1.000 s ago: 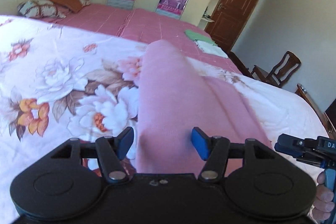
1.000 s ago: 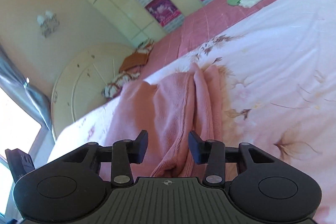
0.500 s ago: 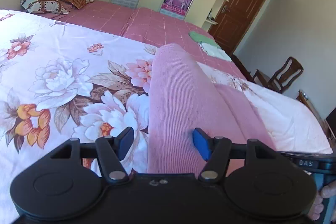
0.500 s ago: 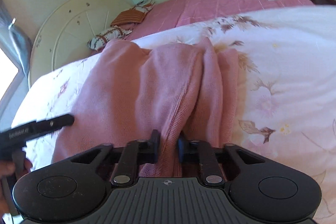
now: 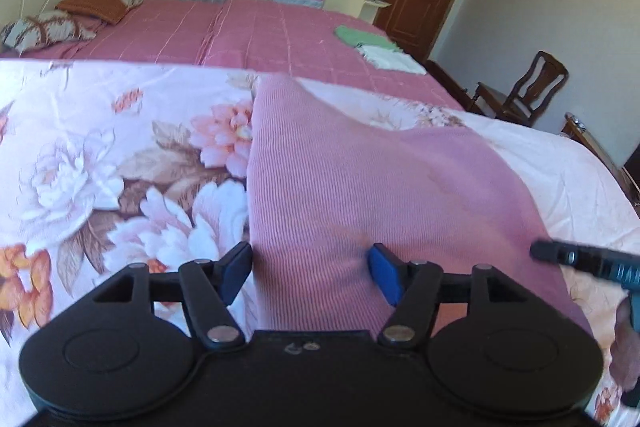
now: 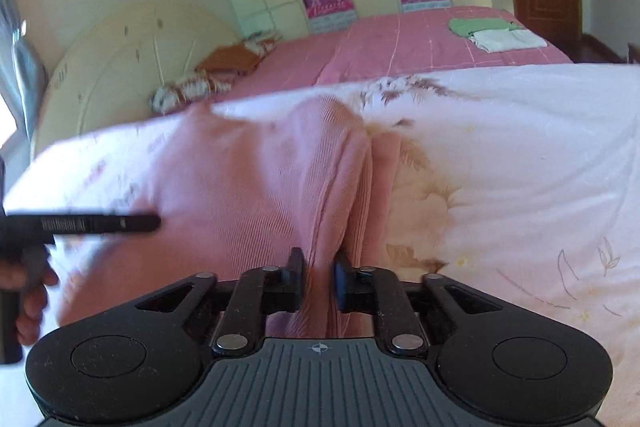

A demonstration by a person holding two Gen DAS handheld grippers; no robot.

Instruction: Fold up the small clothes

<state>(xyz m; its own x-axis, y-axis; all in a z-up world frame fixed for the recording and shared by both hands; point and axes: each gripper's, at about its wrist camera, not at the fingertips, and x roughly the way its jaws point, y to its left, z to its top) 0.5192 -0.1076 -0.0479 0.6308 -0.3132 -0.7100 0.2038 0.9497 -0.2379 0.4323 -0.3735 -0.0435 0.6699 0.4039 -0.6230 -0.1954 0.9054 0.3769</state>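
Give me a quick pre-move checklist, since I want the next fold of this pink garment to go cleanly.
1. Right gripper has cloth: a ridge of the pink garment sits between its jaws, which have just been opening; firm pinch: cannot tell.
2. Left gripper open over the garment's left edge: ok.
3. Garment lying flat: not ok, bunched at the right gripper.
4. Floral sheet beside the garment free of objects: ok.
5. Green and white folded pile far off: ok.

right gripper [image 6: 319, 279] | fingers just reopened slightly | pink garment [image 6: 248, 187] fold between them, spread flatter
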